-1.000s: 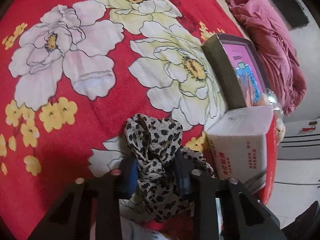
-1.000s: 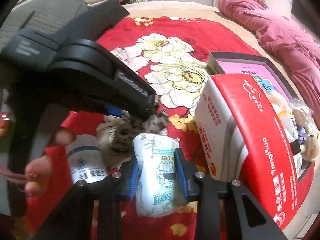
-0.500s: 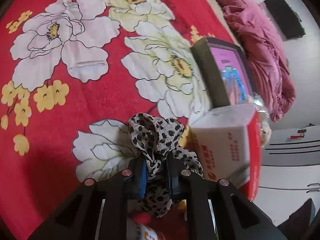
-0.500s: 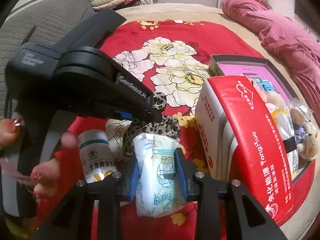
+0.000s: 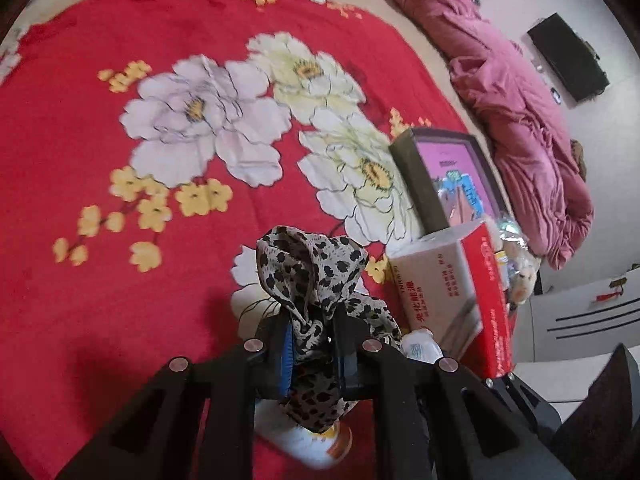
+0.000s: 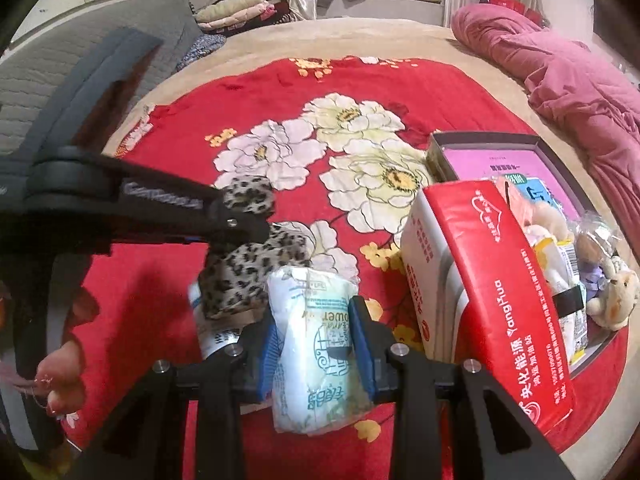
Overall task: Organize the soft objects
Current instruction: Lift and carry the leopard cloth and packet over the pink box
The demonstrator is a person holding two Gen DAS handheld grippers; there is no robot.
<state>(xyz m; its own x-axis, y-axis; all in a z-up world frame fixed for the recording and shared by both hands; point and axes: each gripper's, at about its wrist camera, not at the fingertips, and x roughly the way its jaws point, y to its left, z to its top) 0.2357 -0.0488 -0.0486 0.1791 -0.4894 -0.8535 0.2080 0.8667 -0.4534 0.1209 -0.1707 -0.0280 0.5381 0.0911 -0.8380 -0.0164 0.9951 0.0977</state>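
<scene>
Mid-task by my read. The dark tray box (image 6: 484, 139) off to the right of both tongs already holds soft stuff: a small teddy (image 6: 614, 294), plastic-wrapped plush bits and packets, with a red-and-white carton (image 6: 480, 276) leaning against its near side. Two soft items are not yet in there, and I'm carrying both.

My left gripper (image 5: 310, 338) is clenched on the leopard-print scarf (image 5: 310, 276); the cloth bunches up above the pads and a tail hangs down below them, clear of the red floral blanket (image 5: 100, 120). The right camera shows the same tool coming in from the left, scarf (image 6: 250, 256) dangling off its tip.

My right gripper (image 6: 316, 330) is clamped on a pale blue tissue pack (image 6: 316, 344), squeezed at its middle, upright between the blue pads.

A white bottle (image 5: 304, 438) lies on the blanket directly under the left tongs, partly hidden by the scarf. It looks hard, so I judge it's not part of the sorting.

Pose: both tongs are held above the blanket, pointing forward across the bed, left tool slightly ahead of and left of the right one. The box sits ahead-right of each. What's left, I guess: swing both loads right over the carton and drop them in the tray.
</scene>
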